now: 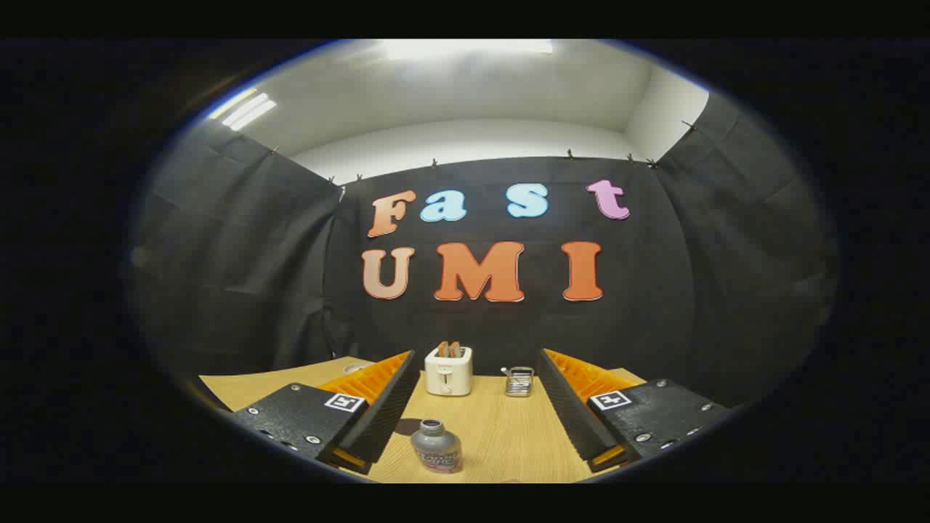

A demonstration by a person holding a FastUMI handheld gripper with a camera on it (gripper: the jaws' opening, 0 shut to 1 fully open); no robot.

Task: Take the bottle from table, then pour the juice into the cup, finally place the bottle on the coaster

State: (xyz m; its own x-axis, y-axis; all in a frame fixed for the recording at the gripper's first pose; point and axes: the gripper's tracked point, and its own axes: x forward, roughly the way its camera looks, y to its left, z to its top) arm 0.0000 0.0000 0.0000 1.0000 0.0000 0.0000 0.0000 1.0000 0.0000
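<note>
The bottle (437,448) is seen nearest the camera, standing upright on the desk (508,428), with a grey cap and a labelled body. It is placed between the two fingers of the tongs (471,378), closer to the left finger and touching neither. The tongs are held wide open, with nothing gripped. To the left of the bottle, the left finger (385,407) is seen, and beyond it a pale round object (356,368) is partly hidden at the far desk edge; what it is cannot be told. Just left of the bottle and a little beyond it, a dark round patch (408,426), possibly the coaster, is partly covered by the left finger. Beyond the bottle, near the back of the desk, a white toaster (448,370) with toast in its slots is shown. To the right of the toaster, a small metal basket (519,381) is set. Further right, the right finger (574,414) is seen.
</note>
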